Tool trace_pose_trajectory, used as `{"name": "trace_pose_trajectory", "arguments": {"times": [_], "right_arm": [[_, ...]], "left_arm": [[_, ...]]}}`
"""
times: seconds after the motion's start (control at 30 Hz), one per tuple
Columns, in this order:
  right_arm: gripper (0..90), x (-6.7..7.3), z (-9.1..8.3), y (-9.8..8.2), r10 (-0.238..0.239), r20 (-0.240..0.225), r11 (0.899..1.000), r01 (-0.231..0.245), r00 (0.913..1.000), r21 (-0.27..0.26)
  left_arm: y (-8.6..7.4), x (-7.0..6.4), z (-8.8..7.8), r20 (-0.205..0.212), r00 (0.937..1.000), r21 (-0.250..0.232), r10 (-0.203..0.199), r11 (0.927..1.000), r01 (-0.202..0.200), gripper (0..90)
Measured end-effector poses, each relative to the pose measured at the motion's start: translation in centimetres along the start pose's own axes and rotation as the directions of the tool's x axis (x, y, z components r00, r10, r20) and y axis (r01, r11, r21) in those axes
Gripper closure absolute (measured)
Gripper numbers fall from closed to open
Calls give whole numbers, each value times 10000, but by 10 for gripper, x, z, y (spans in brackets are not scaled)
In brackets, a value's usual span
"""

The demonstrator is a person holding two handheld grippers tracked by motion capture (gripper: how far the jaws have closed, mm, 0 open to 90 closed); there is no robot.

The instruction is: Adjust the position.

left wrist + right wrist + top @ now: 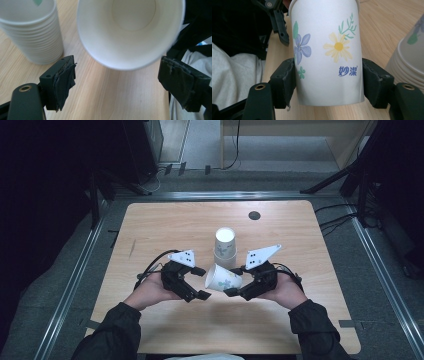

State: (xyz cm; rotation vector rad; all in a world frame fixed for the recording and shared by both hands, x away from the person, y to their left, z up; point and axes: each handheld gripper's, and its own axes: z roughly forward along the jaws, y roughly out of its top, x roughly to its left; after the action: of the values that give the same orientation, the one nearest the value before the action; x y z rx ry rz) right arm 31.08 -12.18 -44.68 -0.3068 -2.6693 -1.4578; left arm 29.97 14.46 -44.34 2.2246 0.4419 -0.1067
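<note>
A white paper cup (222,278) printed with flowers lies on its side just above the wooden table (150,230), its mouth turned left. My right gripper (233,281) is shut on its lower body, with a jaw on each side of the cup (327,50). My left gripper (201,283) stands open right at the cup's mouth. In the left gripper view the cup's rim (130,32) hangs above and between the two pads (65,80), which do not touch it. A stack of matching cups (225,247) stands upright just behind.
The stack (32,35) is close on the left in the left gripper view, and the stack (412,65) sits at the right edge of the right gripper view. A dark round hole (254,215) marks the table's far side. Metal rails border the table.
</note>
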Motion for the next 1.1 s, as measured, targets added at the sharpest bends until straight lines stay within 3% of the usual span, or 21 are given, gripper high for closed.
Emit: {"name": "trace_pose_trajectory", "arguments": {"times": [0.27, 0.4, 0.7, 0.77, 0.8, 0.83, 0.87, 1.1], "right_arm": [[337, 4, 5, 3, -7, -423, 9998, -1, 9991, -174], [336, 5, 8, 4, 7, -570, 9999, -17, 9984, -172], [336, 6, 12, 3, 73, -590, 10000, -71, 9982, 38], [306, 6, 13, 3, 73, -587, 9999, -67, 9983, 107], [247, 6, 16, 2, 173, -446, 9992, -157, 9989, 360], [247, 6, 16, 2, 173, -446, 9992, -157, 9989, 360], [240, 5, 19, 1, 257, -279, 9973, -237, 9993, 701], [240, 3, 25, -2, 253, -147, 9944, -237, 9996, 1026]], "left_arm": [[3, 0, -1, 724, 9971, -976, -234, 9948, 304, 157], [4, -1, -2, 811, 9964, -1283, -264, 9911, 367, 164], [5, -2, -4, 678, 9977, -1191, -40, 9928, 121, 247], [5, -2, -5, 679, 9977, -1133, -5, 9935, 82, 250], [5, -2, -6, 652, 9979, -1095, 50, 9940, 21, 250], [6, -1, -7, 628, 9979, -987, 130, 9951, -67, 250], [7, -1, -9, 396, 9987, -767, 322, 9966, -290, 250], [11, 1, -11, -114, 9979, -84, 642, 9979, -643, 250]]}}
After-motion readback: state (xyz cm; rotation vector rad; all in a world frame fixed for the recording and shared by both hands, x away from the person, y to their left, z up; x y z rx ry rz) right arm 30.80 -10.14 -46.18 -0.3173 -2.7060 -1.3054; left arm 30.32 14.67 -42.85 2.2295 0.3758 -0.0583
